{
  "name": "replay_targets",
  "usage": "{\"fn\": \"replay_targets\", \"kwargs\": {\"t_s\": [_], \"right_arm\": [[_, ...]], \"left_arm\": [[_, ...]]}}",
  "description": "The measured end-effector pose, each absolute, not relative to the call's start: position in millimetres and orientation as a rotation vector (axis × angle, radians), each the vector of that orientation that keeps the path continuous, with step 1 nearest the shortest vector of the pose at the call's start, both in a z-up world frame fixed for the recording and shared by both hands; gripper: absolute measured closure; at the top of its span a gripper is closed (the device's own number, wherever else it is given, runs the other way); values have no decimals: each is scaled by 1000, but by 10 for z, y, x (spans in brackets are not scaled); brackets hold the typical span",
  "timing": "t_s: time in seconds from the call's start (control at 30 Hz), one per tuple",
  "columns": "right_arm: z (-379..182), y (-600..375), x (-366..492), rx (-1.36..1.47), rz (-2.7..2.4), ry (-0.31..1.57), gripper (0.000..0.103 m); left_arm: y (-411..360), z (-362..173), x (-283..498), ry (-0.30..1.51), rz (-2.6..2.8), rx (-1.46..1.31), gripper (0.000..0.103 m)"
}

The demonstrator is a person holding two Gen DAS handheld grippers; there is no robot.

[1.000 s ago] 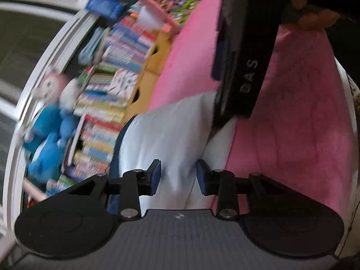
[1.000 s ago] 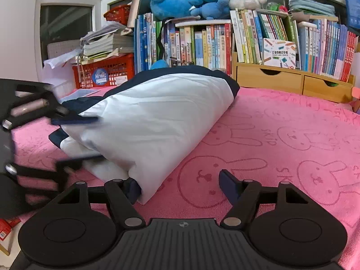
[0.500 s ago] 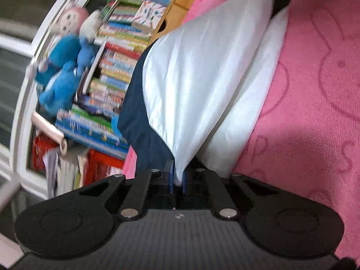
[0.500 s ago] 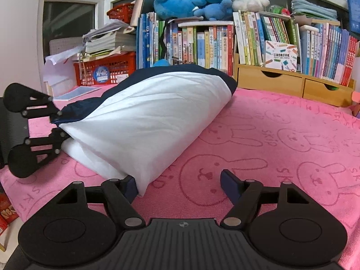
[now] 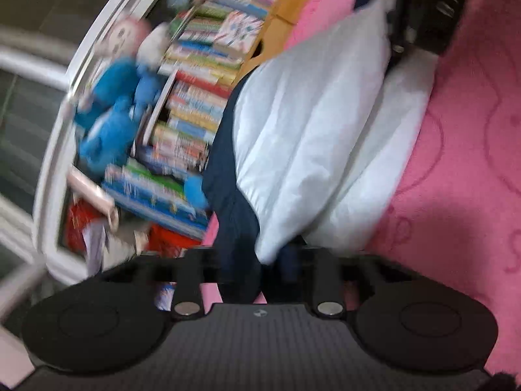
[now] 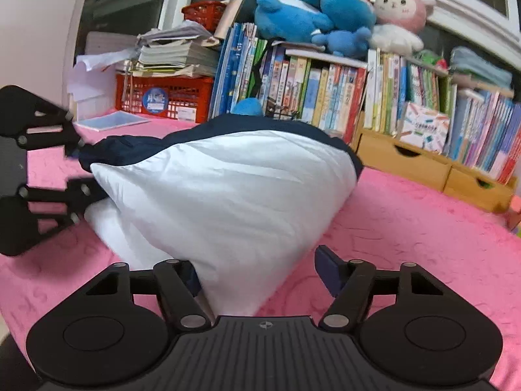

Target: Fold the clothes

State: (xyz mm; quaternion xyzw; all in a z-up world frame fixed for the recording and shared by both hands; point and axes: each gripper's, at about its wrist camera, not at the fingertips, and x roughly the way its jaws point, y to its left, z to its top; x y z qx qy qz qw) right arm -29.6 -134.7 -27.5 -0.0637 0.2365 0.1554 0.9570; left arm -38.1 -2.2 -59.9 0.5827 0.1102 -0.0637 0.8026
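A folded white and navy garment (image 6: 228,189) lies bulging on the pink bunny-print towel (image 6: 407,228). In the left wrist view, which is blurred, the same garment (image 5: 309,123) runs up from my left gripper (image 5: 257,260). Its fingers stand apart, with the garment's navy and white corner between them. From the right wrist view the left gripper (image 6: 86,167) sits at the garment's far left end, one finger above the edge and one below. My right gripper (image 6: 260,270) is open; the near white corner lies against its left finger, while the right finger is clear of the cloth.
A bookshelf (image 6: 325,91) packed with books lines the back, with plush toys (image 6: 309,9) on top. Left of it stands a red crate (image 6: 169,94) under stacked papers. Wooden drawers (image 6: 407,159) border the towel at the back right.
My left gripper swung to the garment's left end, shut on its corner, and now its fingers have spread apart again. The garment has puffed up slightly. The right gripper stays open at the near corner.
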Motion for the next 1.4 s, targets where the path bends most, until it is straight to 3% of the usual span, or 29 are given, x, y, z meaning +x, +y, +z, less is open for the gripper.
{"fn": "replay_targets", "kwargs": {"t_s": [0.1,0.13,0.27,0.6,0.67,0.7,1.0,1.13,1.27,1.4], "right_arm": [[-259,-1287,-235,-141,312,480,39],[-253,-1267,-214,-144,311,481,39],[-249,-1347,-252,-143,311,486,39],[-289,-1371,-472,-218,305,431,41],[-266,-1302,-487,-240,359,446,70],[-267,-1275,-497,-258,377,449,75],[-277,-1323,-559,-287,449,448,75],[-282,-1380,-588,-279,421,437,67],[-281,-1402,-587,-262,423,442,66],[-276,-1399,-581,-259,437,445,67]], "left_arm": [[3,-583,-253,280,-174,1232,73],[18,-571,-224,318,-186,1211,89],[55,-623,-331,341,-200,1249,96],[182,-588,-535,437,-214,1155,98],[191,-572,-526,449,-215,1142,98],[197,-568,-526,454,-214,1142,98],[230,-563,-592,461,-218,1129,99],[240,-555,-589,461,-222,1122,99],[261,-533,-611,470,-224,1120,98],[411,-438,-692,564,-182,1056,96]]}}
